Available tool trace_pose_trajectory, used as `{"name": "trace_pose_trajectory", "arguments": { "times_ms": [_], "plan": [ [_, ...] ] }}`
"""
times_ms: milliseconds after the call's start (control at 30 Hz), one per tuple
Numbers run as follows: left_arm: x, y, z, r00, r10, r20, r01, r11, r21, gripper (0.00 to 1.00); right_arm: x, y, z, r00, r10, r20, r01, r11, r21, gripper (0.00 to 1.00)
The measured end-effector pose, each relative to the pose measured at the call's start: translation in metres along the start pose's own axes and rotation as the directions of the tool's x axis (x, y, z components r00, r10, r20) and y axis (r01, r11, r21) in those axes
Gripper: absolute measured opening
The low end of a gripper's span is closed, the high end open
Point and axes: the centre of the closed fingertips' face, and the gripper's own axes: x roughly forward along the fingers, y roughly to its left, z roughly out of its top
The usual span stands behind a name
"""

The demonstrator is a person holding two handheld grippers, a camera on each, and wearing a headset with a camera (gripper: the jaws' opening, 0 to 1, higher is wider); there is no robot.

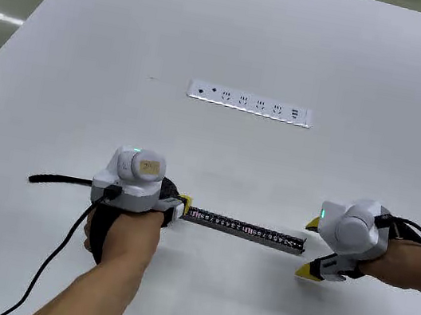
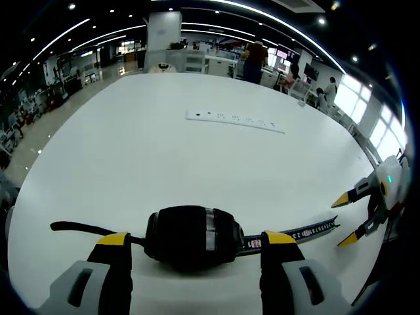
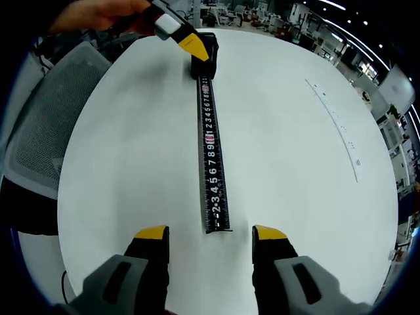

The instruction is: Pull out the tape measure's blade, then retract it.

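**Operator:** Where is the tape measure right now?

**Coach:** Flat on the white table [image 1: 294,42], right in front of you. The black case [image 2: 190,233] is on your left. Its blade [image 3: 210,151] runs out toward your right with the numbers facing up, and the strap [image 1: 57,179] trails off the other way.

**Operator:** And my left gripper?

**Coach:** Your left gripper [image 2: 199,241] is spread, with one jaw on each side of the case. A sliver of gap shows on both sides, so I read it as bracketing the case, not squeezing it. That placement makes sense: the case is fenced in and can't skate sideways when the blade moves.

**Operator:** The right one?

**Coach:** Your right gripper [image 1: 311,247] is spread too, and lined up along the blade. The blade's end lies on the table just ahead of the gap between the jaws and touches neither. You have nothing pinched.

**Operator:** So where am I in the job?

**Coach:** The pull-out looks done, and I'd say the retract is what's left. The blade lies out with no grip on it, which suggests a lock or friction is holding it. Expect it to snap toward the case once freed, so keep the case hemmed in. The power strip [image 1: 249,103] is well apart from the tape and out of your way.
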Motion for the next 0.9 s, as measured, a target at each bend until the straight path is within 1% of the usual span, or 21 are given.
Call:
{"name": "trace_pose_trajectory", "arguments": {
  "times_ms": [400, 567, 600, 900],
  "plan": [
    [0.0052, 0.0027, -0.0019, 0.9999, -0.002, -0.012, 0.002, 1.0, -0.006, 0.74, 0.0068, -0.0038, 0.0009, 0.9998, 0.015, -0.01, -0.015, 1.0, -0.021, 0.46],
    [0.0056, 0.0039, -0.0017, 0.9999, 0.0, -0.011, 0.0, 1.0, -0.007, 0.72, 0.009, -0.0044, 0.0011, 0.9997, 0.02, -0.013, -0.02, 0.999, -0.027, 0.41],
    [0.0062, 0.0053, -0.0025, 0.9999, -0.001, -0.014, 0.0, 1.0, -0.01, 0.71, 0.0102, -0.0029, 0.0013, 0.9992, 0.036, -0.017, -0.036, 0.999, -0.037, 0.4],
    [0.0076, 0.0056, -0.0031, 0.9998, -0.004, -0.018, 0.004, 1.0, -0.016, 0.68, 0.0101, -0.002, 0.0009, 0.9987, 0.046, -0.021, -0.047, 0.998, -0.047, 0.35]
  ]
}}
